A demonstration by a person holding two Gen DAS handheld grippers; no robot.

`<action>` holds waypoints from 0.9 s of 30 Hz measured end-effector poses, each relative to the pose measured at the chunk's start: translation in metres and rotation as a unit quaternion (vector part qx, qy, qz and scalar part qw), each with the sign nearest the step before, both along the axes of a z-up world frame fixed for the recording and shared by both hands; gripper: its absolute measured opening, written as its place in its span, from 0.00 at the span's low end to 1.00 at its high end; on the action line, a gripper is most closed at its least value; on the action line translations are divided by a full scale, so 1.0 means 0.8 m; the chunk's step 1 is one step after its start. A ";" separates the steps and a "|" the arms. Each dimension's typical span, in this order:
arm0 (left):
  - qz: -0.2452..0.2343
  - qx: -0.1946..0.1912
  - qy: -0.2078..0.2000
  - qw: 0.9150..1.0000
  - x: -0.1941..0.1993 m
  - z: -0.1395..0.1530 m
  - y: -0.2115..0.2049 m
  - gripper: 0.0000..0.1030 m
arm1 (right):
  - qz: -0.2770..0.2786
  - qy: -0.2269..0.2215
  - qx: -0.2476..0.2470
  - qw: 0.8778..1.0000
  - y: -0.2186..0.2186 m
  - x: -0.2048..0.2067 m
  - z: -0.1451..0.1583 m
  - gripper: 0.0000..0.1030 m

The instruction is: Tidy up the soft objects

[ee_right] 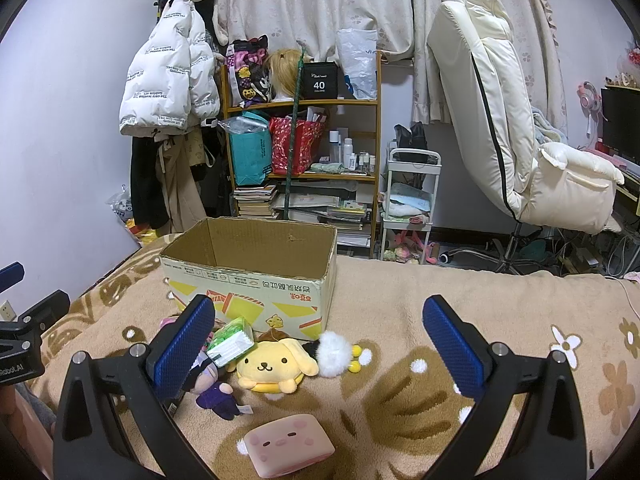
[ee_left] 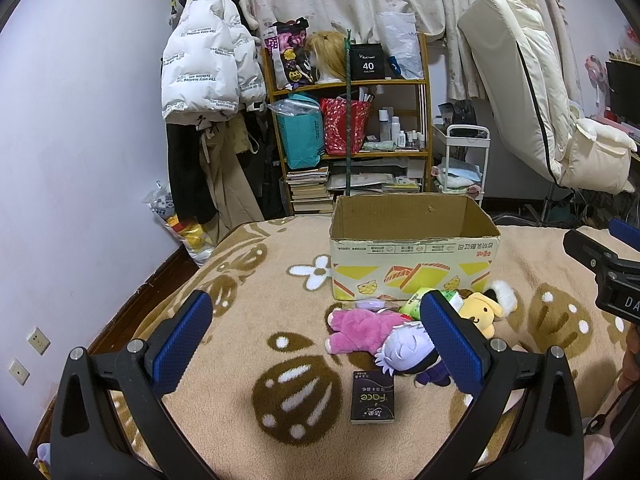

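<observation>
Both the left gripper (ee_left: pixel 316 338) and the right gripper (ee_right: pixel 320 344) are black, with forked arms ending in blue, fine-textured pads (ee_left: pixel 182 342) and silver screws at the pivots. In the right wrist view, the other gripper's black body at the left edge bears white lettering ending "Robot.AI". Just below that lettering, a patch of bare skin shows.

We hold our right gripper (ee_right: pixel 318 344) wide open above the blanket (ee_right: pixel 400 300), nothing between its blue pads (ee_right: pixel 184 346). The cardboard box (ee_right: pixel 256 276) stands open, and just in front of it lie the yellow dog plush (ee_right: pixel 274 364), a green packet (ee_right: pixel 232 340) and a white pompom (ee_right: pixel 334 354). Nearer us than the box sits a pink pig cushion (ee_right: pixel 289 444).
</observation>
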State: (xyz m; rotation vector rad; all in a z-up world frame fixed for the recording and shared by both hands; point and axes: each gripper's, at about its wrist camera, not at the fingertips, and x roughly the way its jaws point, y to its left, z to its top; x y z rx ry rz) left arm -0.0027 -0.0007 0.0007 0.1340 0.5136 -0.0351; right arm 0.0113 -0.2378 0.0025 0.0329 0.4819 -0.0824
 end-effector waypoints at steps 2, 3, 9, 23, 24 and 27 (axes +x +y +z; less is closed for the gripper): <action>0.000 0.000 0.000 1.000 0.000 0.000 0.000 0.99 | 0.000 0.000 0.000 1.000 0.000 0.000 0.000 1.00; 0.001 0.000 0.000 1.000 0.000 0.000 0.000 0.99 | 0.000 0.000 0.000 1.000 0.000 0.000 0.000 1.00; 0.000 0.001 0.000 1.000 0.000 0.000 0.000 0.99 | 0.002 0.000 -0.001 1.000 0.001 0.000 0.000 1.00; 0.000 0.000 0.006 1.000 0.001 0.000 0.001 0.99 | 0.002 0.002 -0.002 1.000 0.001 0.000 0.001 1.00; 0.000 -0.001 0.009 1.000 0.003 0.000 0.003 0.99 | 0.002 0.004 -0.003 1.000 0.003 0.002 -0.003 1.00; 0.001 -0.003 0.016 1.000 0.006 -0.003 0.005 0.99 | 0.002 0.009 -0.002 1.000 0.004 0.001 -0.004 1.00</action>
